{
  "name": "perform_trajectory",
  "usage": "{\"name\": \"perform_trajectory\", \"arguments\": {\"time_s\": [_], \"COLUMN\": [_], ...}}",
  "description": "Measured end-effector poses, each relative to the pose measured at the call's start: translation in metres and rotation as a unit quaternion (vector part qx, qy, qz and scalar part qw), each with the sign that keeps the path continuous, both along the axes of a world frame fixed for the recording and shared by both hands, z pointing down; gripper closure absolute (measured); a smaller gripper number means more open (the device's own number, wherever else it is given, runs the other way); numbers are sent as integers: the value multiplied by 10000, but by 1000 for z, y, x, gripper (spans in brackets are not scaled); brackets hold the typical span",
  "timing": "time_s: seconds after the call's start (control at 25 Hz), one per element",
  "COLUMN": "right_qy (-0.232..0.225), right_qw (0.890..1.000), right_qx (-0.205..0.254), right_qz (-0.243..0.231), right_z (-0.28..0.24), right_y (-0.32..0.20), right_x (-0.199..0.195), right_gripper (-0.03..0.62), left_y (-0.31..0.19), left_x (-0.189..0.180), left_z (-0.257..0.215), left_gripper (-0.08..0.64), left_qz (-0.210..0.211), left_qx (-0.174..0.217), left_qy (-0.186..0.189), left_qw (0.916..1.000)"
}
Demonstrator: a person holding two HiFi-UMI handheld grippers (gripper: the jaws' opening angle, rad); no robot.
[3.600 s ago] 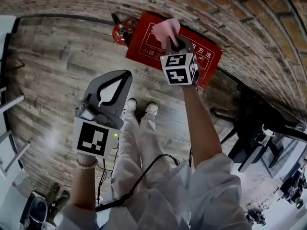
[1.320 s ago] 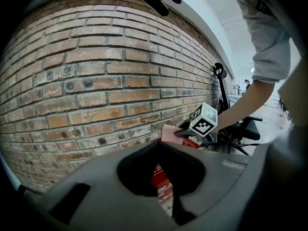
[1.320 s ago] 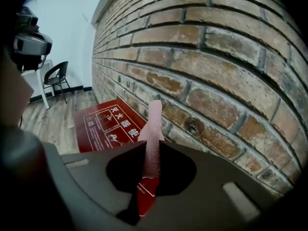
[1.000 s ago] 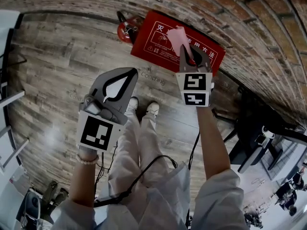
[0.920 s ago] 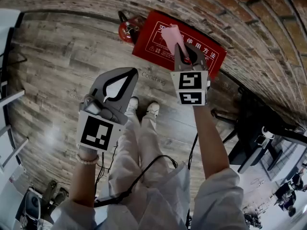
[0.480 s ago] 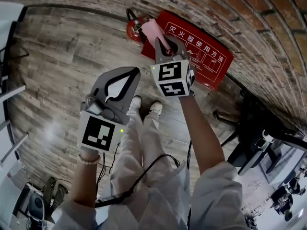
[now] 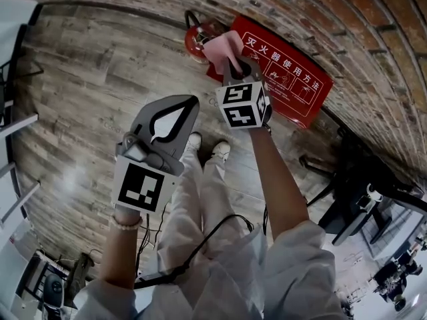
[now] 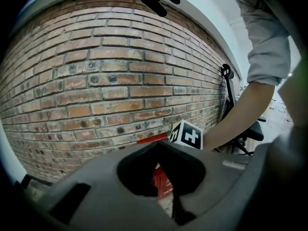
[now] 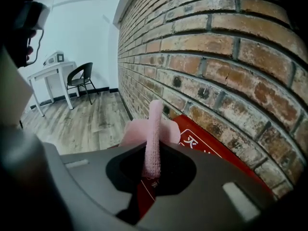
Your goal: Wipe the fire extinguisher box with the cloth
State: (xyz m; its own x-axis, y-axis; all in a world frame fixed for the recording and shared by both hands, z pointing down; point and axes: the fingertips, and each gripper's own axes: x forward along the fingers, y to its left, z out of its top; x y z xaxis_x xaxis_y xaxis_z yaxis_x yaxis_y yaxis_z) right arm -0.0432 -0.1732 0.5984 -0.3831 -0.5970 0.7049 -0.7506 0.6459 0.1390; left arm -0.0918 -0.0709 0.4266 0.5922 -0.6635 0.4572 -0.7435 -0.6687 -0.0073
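Wood floor (image 7: 80, 79) on the left. Left claw (image 7: 191, 101) is held over the floor, well apart from the box. It is clenched with nothing in it; the left gripper view shows its tips meeting (image 8: 159, 144), with a bit of red box (image 8: 161, 181) seen through the gap behind them. Person's shoes (image 7: 208, 145) are just below it on the floor. Red extinguisher (image 7: 197, 42) sits at the foot of the brick wall (image 7: 347, 19), just beside the box's left end. Right claw (image 7: 235, 64) is grasping the pink cloth (image 7: 224, 45). In the right gripper view the cloth (image 9: 154, 129) is pinched between the jaws and sticks up out of them (image 9: 154, 154). The cloth is over the box's left end, next to the extinguisher; cannot tell if it touches. Box (image 7: 293, 79) is red with white print, leaning along the base of the wall and running off to the right of the claw (image 9: 202, 148).
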Motion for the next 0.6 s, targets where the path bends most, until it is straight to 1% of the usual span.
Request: {"name": "perform_trajectory", "arguments": {"time_s": [0.12,0.36,0.6], "right_qy": [43,128,165], "right_qw": [10000,9999,9998], "right_qx": [-14,-32,-28], "right_qz": [65,12,64], "right_z": [4,6,5], "right_y": [-1,0,0], "right_x": [4,5,14], "right_gripper": [574,574,574], "left_y": [0,1,-1], "left_x": [-1,-1,1], "left_z": [1,5,3], "left_gripper": [563,563,563], "left_qz": [8,-37,27], "left_qx": [10,-71,-38], "left_qy": [10,25,47], "left_qw": [10000,10000,10000]}}
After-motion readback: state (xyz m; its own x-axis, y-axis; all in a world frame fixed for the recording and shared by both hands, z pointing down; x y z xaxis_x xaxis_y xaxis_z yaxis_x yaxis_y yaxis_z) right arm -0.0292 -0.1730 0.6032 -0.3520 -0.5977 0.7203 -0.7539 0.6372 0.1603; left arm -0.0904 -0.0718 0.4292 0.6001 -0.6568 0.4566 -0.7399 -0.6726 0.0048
